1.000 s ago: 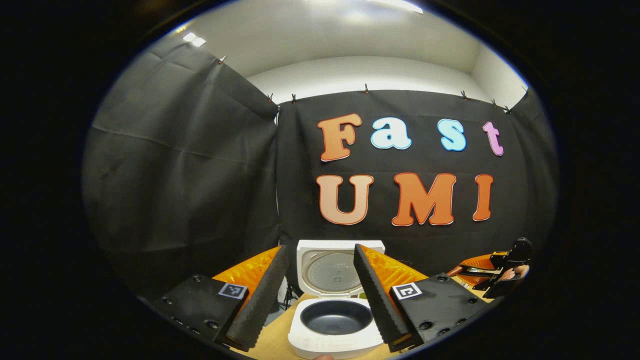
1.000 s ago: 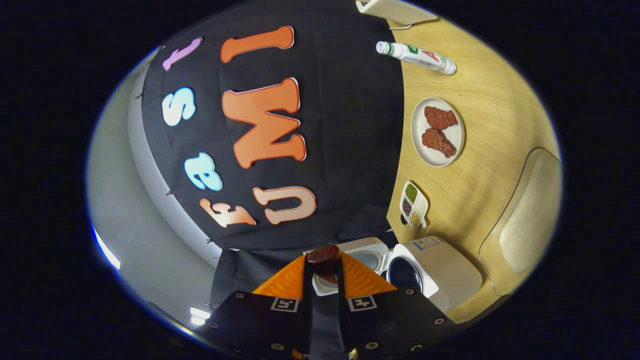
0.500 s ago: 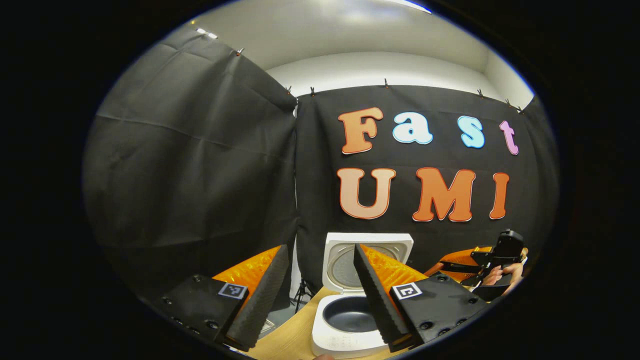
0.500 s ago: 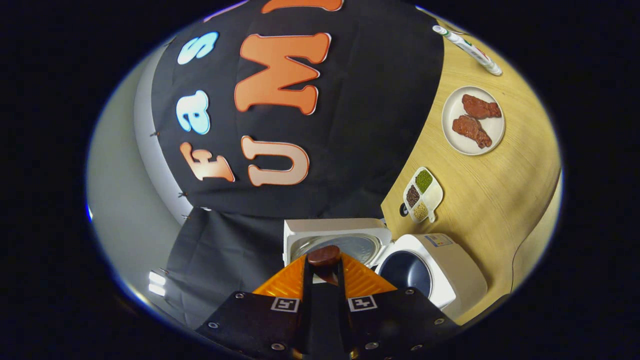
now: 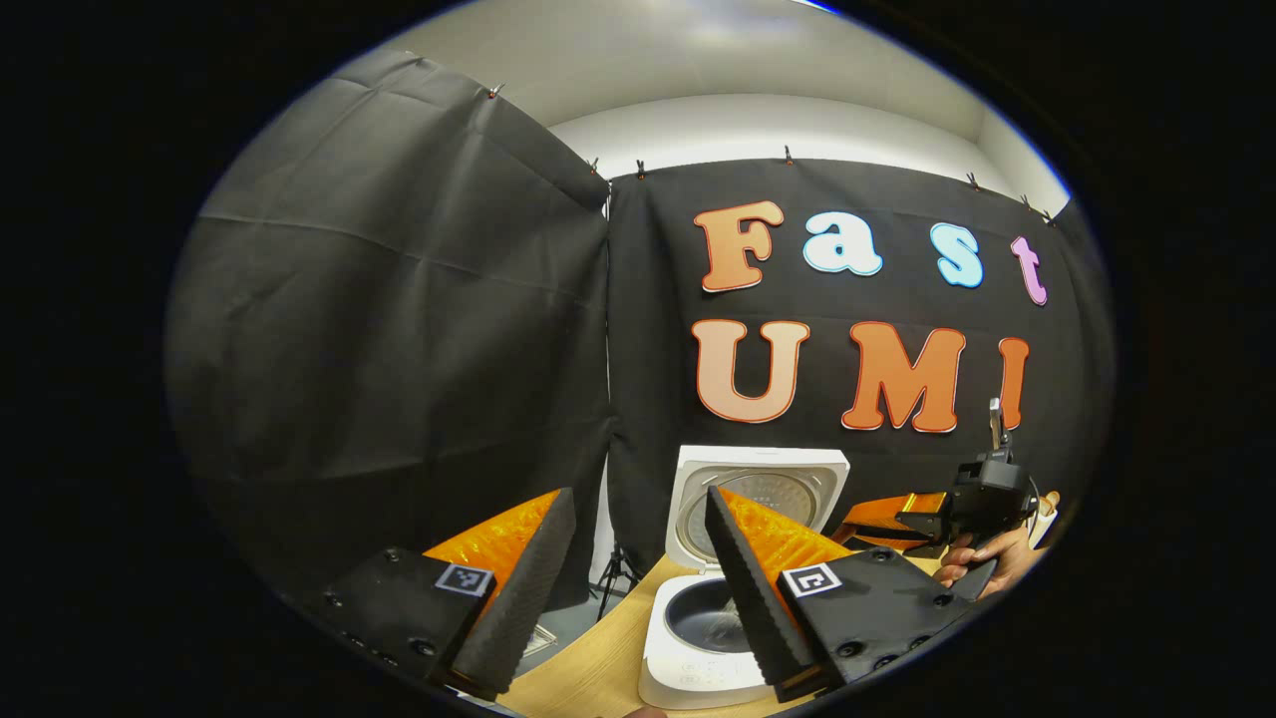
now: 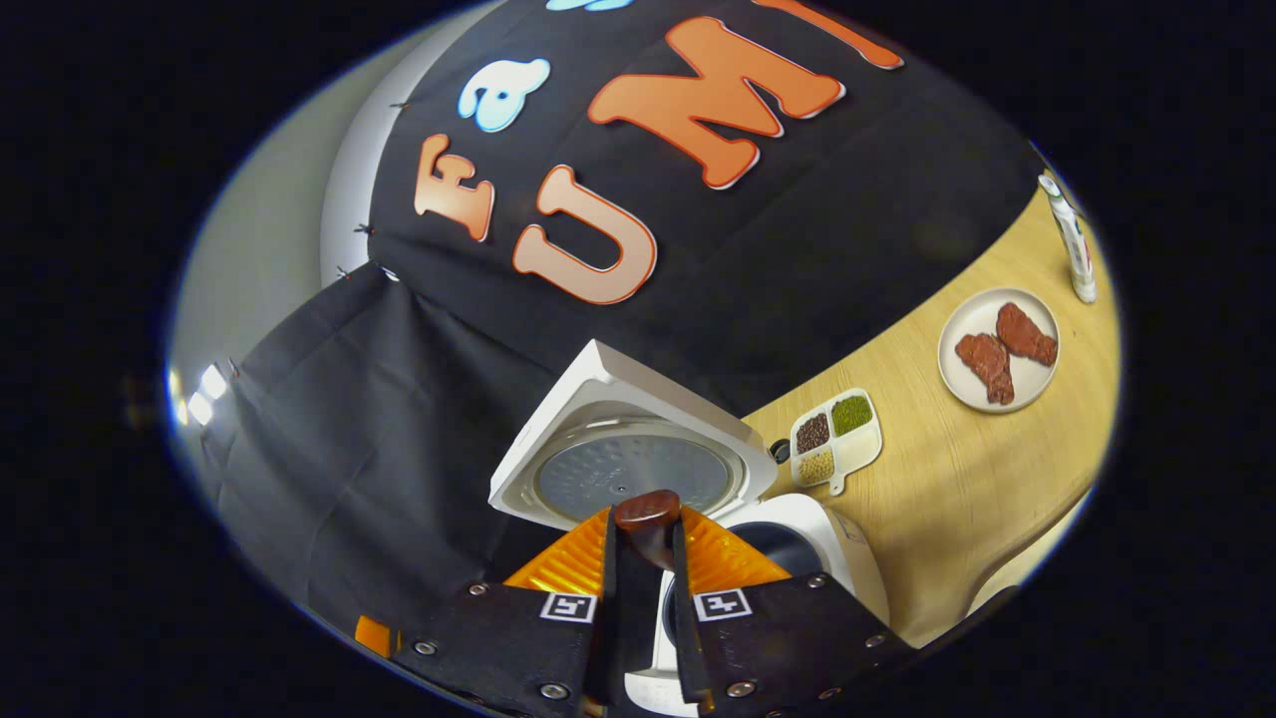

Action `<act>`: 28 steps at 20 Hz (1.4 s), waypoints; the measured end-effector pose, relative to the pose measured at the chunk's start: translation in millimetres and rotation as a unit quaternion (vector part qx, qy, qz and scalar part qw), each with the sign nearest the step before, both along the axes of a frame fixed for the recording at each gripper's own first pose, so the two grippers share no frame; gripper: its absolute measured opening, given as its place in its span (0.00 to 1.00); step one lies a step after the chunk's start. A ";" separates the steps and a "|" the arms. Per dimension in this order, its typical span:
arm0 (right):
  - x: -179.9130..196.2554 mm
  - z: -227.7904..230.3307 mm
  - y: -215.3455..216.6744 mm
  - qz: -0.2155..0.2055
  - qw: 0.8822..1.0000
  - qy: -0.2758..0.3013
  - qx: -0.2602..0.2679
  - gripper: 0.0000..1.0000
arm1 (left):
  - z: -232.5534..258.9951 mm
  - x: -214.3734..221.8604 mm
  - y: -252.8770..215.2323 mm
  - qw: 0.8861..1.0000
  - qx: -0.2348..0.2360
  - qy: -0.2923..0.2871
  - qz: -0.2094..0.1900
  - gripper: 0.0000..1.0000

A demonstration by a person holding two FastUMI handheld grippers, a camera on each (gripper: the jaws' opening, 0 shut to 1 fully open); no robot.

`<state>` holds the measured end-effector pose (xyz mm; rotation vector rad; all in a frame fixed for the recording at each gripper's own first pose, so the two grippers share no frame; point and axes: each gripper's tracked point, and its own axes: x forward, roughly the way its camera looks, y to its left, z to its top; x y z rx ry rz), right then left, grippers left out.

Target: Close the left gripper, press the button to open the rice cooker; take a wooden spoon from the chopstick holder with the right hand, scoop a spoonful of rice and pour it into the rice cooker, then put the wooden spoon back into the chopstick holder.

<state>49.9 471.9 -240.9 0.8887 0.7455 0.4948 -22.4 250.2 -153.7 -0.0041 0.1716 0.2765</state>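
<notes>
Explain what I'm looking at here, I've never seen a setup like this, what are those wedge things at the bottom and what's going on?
There is no robot: a person holds a two-finger gripper in each hand, and a fisheye camera rides on each, looking out along its fingers.

In the left gripper view, the left gripper shows at the bottom with its jaws apart and nothing between them. Farther off is a white rice cooker with its lid up, and a hand holding the other gripper.

The right gripper view is tilted. The right gripper is shut on a wooden spoon, above the open cooker.

On the wooden table lie a small divided dish of grains, a plate with two reddish-brown pieces of food, and a bottle on its side.
</notes>
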 end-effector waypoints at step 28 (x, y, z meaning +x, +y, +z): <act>-47.0 68.0 38.8 0.170 0.909 -0.324 -0.201 0.21 | 4.6 -18.6 -13.1 1.000 0.009 0.004 0.001 0.91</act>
